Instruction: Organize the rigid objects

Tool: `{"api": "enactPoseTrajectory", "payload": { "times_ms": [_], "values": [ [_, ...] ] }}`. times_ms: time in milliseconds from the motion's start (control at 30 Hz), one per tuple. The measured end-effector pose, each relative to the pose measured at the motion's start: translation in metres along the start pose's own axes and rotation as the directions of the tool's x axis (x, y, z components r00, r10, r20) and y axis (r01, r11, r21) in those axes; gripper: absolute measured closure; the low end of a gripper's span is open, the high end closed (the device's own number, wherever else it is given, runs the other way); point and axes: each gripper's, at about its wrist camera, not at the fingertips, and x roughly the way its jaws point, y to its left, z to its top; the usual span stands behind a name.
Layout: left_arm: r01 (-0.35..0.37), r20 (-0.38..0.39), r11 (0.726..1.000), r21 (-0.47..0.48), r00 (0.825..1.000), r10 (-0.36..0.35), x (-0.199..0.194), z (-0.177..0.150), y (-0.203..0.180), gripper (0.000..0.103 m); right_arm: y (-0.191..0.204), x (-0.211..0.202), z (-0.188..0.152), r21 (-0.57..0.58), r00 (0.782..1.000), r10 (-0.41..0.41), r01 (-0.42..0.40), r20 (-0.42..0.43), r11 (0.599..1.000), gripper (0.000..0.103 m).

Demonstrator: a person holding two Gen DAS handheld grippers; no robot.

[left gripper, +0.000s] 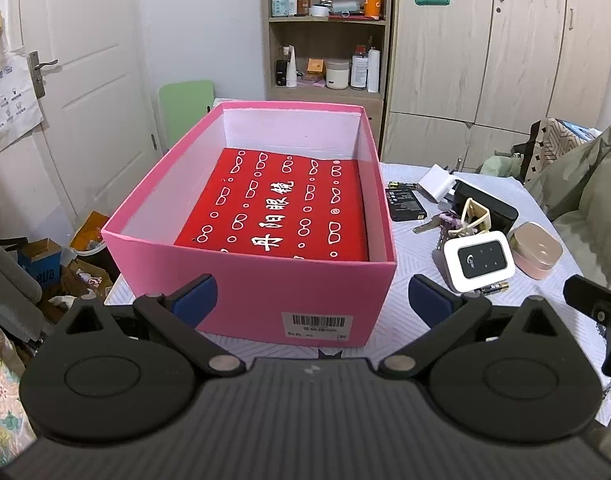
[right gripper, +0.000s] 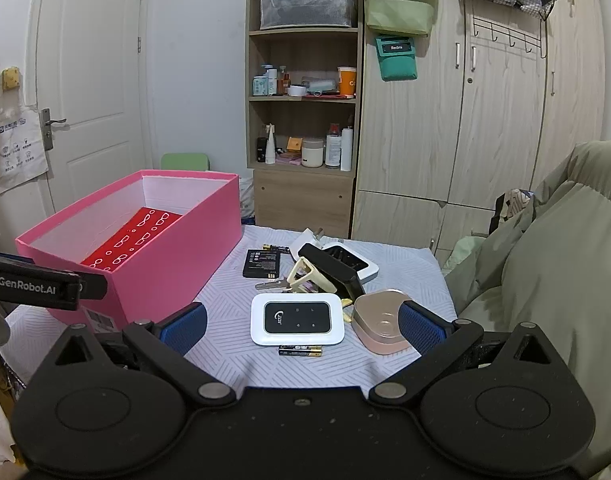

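Gaping empty, left gripper (left gripper: 312, 298), right gripper (right gripper: 302, 322), one pink box (left gripper: 265, 292), two batteries (right gripper: 300, 351)

"GenRobot.AI" stands in white on the left gripper's black body (right gripper: 33, 280). "Redmi" marks the teal pouch (right gripper: 396, 58) hanging on the wardrobe. White characters "丹阳眼镜" cross the red sheet (left gripper: 273, 208) inside the pink box (left gripper: 265, 296).
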Motion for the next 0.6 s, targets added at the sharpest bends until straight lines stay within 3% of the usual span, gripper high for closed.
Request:
{"api": "enactPoseTrajectory", "payload": {
  "times_ms": [233, 367, 433, 600],
  "values": [
    [0.047, -0.021, 0.999, 0.015, 0.999, -0.046, -0.003, 0.008, 0.003, 0.001, -0.002, 0.003, 0.000, 0.000, 1.000, 0.002, -0.002, 0.008, 1.000, 0.000],
    [0.095, -0.023, 0.991, 0.094, 0.995, -0.093, -0.010, 0.019, 0.002, 0.001, -0.010, 0.001, 0.001, 0.004, 0.995, 0.017, -0.018, 0.098, 1.000, 0.000],
    [0.085, -0.020, 0.983, 0.160, 0.996, -0.083, -0.011, 0.022, -0.003, 0.003, -0.016, 0.004, 0.007, -0.007, 0.994, 0.058, -0.057, 0.093, 0.998, 0.000],
    [0.183, -0.115, 0.956, 0.229, 0.980, -0.160, -0.004, 0.035, -0.003, 0.008, -0.036, 0.020, 0.023, 0.097, 0.980, 0.199, -0.199, 0.000, 0.975, 0.000]
  ]
}}
